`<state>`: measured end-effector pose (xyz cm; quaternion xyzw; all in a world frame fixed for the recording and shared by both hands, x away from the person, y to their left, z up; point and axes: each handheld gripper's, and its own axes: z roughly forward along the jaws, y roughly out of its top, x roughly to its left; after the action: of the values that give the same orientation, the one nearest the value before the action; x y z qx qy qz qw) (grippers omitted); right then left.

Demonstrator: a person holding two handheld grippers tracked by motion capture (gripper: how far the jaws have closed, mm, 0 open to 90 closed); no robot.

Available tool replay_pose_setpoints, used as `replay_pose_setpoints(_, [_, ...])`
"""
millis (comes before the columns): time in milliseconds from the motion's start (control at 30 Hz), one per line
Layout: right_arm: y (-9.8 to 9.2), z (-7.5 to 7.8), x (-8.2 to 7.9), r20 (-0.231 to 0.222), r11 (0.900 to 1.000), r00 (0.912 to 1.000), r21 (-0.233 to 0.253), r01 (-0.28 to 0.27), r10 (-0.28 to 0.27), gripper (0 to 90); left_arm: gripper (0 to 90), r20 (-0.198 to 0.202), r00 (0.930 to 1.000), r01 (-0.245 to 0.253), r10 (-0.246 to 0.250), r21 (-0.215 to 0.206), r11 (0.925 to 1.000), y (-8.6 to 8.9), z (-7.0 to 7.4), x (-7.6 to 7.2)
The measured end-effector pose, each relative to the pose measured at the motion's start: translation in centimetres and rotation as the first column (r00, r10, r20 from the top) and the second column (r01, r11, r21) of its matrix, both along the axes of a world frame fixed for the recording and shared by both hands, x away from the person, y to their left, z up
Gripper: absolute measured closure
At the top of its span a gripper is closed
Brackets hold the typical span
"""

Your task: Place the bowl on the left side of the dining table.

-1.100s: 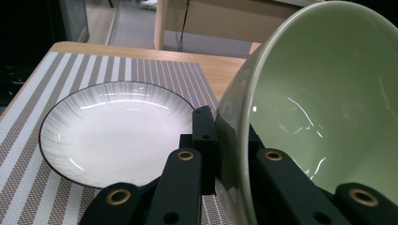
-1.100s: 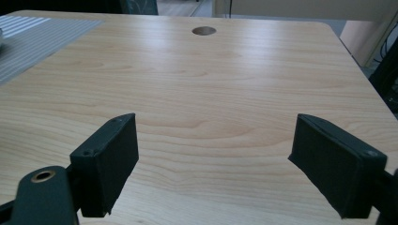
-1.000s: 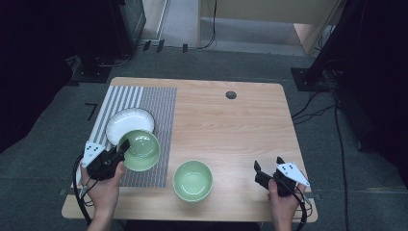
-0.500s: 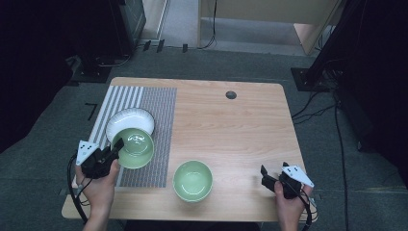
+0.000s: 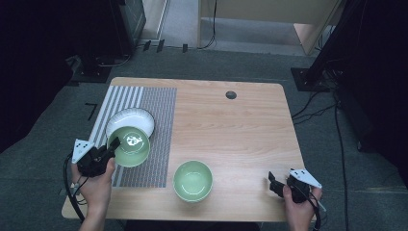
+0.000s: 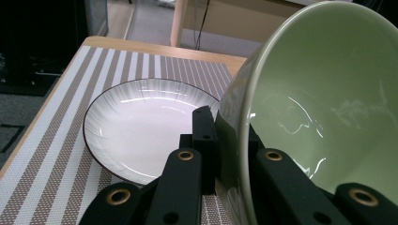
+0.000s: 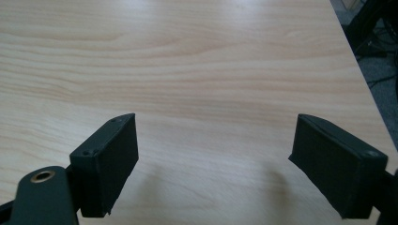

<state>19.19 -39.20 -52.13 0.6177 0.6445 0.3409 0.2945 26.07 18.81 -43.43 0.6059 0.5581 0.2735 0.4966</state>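
Held bowl: glazed, rigid, breakable, likely slippery; rim-pinched by left tool, tilted beside white plate.
Right tool: jaws wide, empty, over desk.

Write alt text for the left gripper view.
The left tool clamps the rim of a tilted green bowl, one jaw inside and one outside. Behind it a white plate lies on a striped mat on the table.

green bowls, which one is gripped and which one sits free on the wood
The green bowl by the white plate is gripped: the left gripper pinches its rim, tilting it over the striped mat. The other green bowl sits untouched on bare wood.
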Motion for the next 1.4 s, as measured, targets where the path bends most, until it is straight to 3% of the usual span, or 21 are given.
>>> replay_pose_setpoints(133, [-1.0, -0.1, -0.2, -0.046, 1.000, 0.9988, 0.009, 0.017, -0.017, 15.2, 84.1, -0.003, 0.9999, -0.010, 0.010, -0.001, 0.9999, 0.4, 0.1, 0.2])
replay_pose_setpoints(233, [-1.2, -0.3, -0.1, -0.108, 0.999, 0.9934, -0.016, 0.037, -0.038, 14.9, 84.1, -0.006, 0.9999, -0.015, 0.015, -0.002, 0.9999, 0.6, 0.1, 0.3])
replay_pose_setpoints(500, [-1.4, -0.4, -0.1, -0.111, 0.998, 0.9918, -0.021, 0.062, -0.064, 13.6, 84.1, -0.013, 0.9994, -0.032, 0.032, -0.016, 0.9994, 1.5, 0.2, 0.8])
replay_pose_setpoints(800, [-1.8, -0.4, -0.4, -0.111, 0.999, 0.9930, -0.023, 0.037, -0.039, 13.2, 84.1, -0.036, 0.9981, -0.052, 0.051, -0.042, 0.9978, 2.5, -0.2, 1.8])
replay_pose_setpoints(900, [-1.8, -0.4, -0.4, -0.110, 0.999, 0.9931, -0.020, 0.038, -0.040, 13.2, 84.1, -0.049, 0.9972, -0.060, 0.057, -0.063, 0.9962, 3.0, -0.2, 2.6])
replay_pose_setpoints(1400, [-1.9, -0.4, -0.4, -0.118, 0.998, 0.9914, -0.020, 0.054, -0.056, 9.9, 84.1, -0.103, 0.9912, -0.092, 0.084, -0.076, 0.9929, 3.9, -0.9, 6.1])
